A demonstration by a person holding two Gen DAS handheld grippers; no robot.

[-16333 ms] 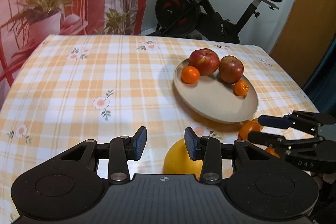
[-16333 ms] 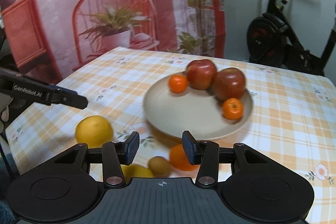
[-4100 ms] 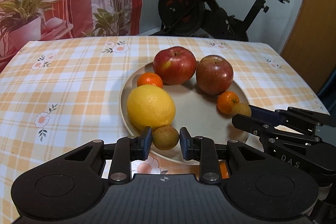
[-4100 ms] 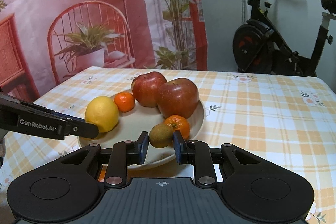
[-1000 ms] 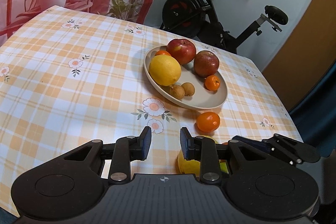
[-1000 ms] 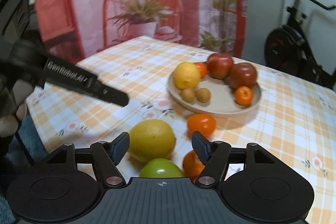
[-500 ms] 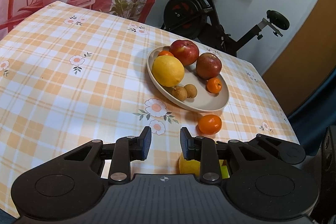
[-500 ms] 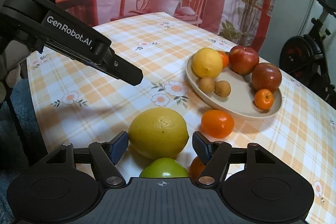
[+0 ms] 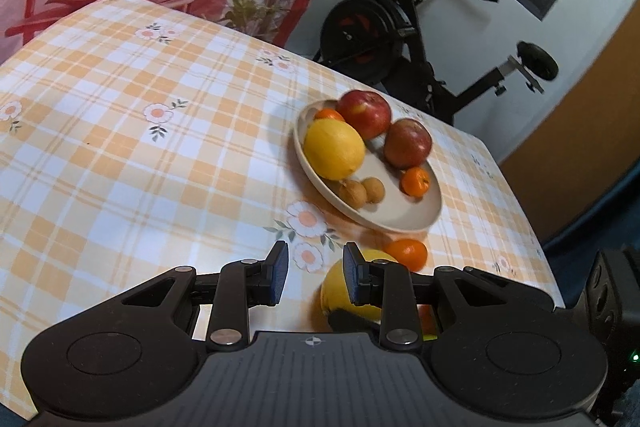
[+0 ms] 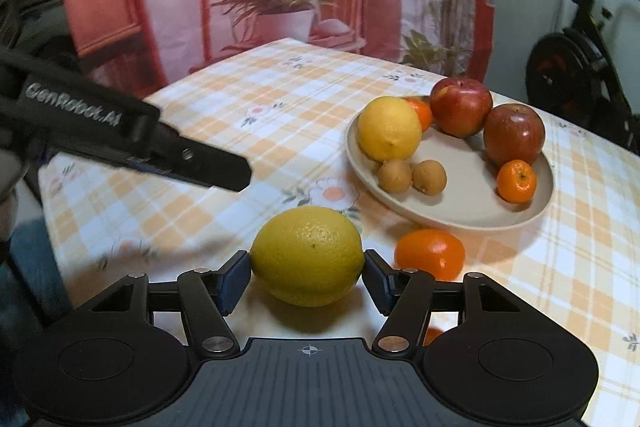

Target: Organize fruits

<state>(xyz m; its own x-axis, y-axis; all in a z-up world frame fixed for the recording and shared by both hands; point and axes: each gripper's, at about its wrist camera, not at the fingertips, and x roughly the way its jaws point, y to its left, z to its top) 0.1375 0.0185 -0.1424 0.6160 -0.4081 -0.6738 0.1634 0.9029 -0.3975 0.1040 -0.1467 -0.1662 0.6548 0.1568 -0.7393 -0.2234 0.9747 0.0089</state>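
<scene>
Gripping a big yellow citrus (image 10: 308, 255), lower centre of the right wrist view: right gripper (image 10: 307, 277) jaws spread wide, a pad touching each flank of the fruit. Whether it is lifted or resting on the tablecloth (image 10: 240, 107) cannot be told.

Left gripper (image 9: 313, 273) part-open, nothing between its pads; seen from the right wrist as a dark arm at mid left.

Risks, as I judge them:
- Fruit is round and nearly as wide as the jaws go; pads bear only on its widest points, so it could roll or squirt out on lifting
- Plate (image 10: 460, 215) is crowded at its far and left side; setting a large fruit among them could nudge the small brown ones over the rim
- Loose orange mandarin (image 10: 430, 253) lies just right of the held fruit, near the plate's front edge; a sideways sweep could knock it

Plate, right of centre, holds:
- a second yellow citrus (image 10: 389, 134) at left
- two red apples (image 10: 461, 106) at the back
- a mandarin tucked behind the citrus, another at the right rim
- two small brown fruits (image 10: 412, 175) side by side, just in front of the citrus

Front right part of the plate is bare, likely the best landing spot
</scene>
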